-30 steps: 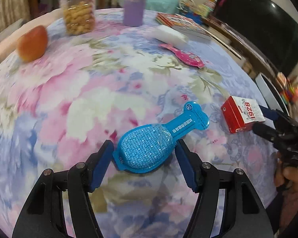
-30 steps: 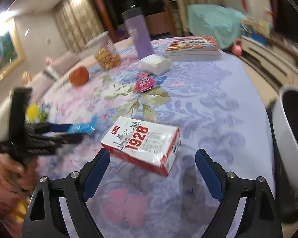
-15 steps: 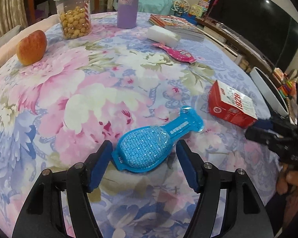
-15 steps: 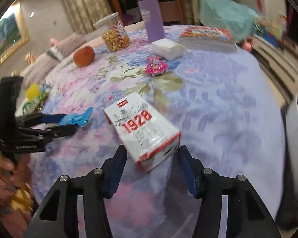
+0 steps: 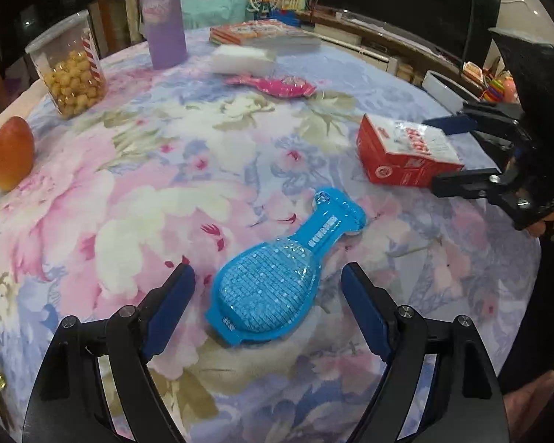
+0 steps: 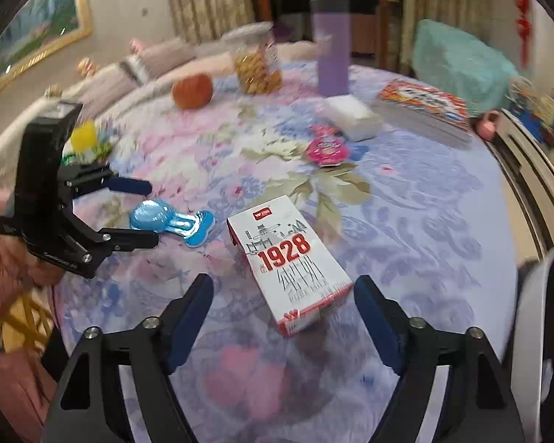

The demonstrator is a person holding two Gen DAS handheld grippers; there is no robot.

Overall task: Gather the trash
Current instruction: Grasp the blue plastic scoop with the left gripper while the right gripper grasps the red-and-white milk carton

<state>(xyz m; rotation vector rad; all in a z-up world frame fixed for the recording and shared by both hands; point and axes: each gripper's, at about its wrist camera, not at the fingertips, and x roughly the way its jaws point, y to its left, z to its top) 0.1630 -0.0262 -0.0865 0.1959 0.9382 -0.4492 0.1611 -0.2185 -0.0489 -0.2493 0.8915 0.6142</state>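
Observation:
A blue spoon-shaped plastic wrapper (image 5: 277, 277) lies flat on the floral tablecloth (image 5: 136, 192) between the fingers of my open left gripper (image 5: 267, 288), not touched by them. It also shows in the right wrist view (image 6: 170, 221). A red and white "1928" carton (image 6: 290, 258) lies on its side between the fingers of my open right gripper (image 6: 284, 302). The carton also shows in the left wrist view (image 5: 402, 153), with the right gripper (image 5: 458, 151) at it. A pink wrapper (image 5: 277, 85) lies farther back.
On the table stand a snack jar (image 5: 72, 77), a purple bottle (image 5: 164, 22), an apple (image 5: 7, 155), a white tissue pack (image 5: 242, 59) and a book (image 5: 262, 33). A white bin (image 6: 546, 332) stands off the table's right edge.
Both grippers have opened wider. The left one has drawn back slightly from the blue wrapper. The right one has closed in around the carton, which now lies lengthwise between its fingers.

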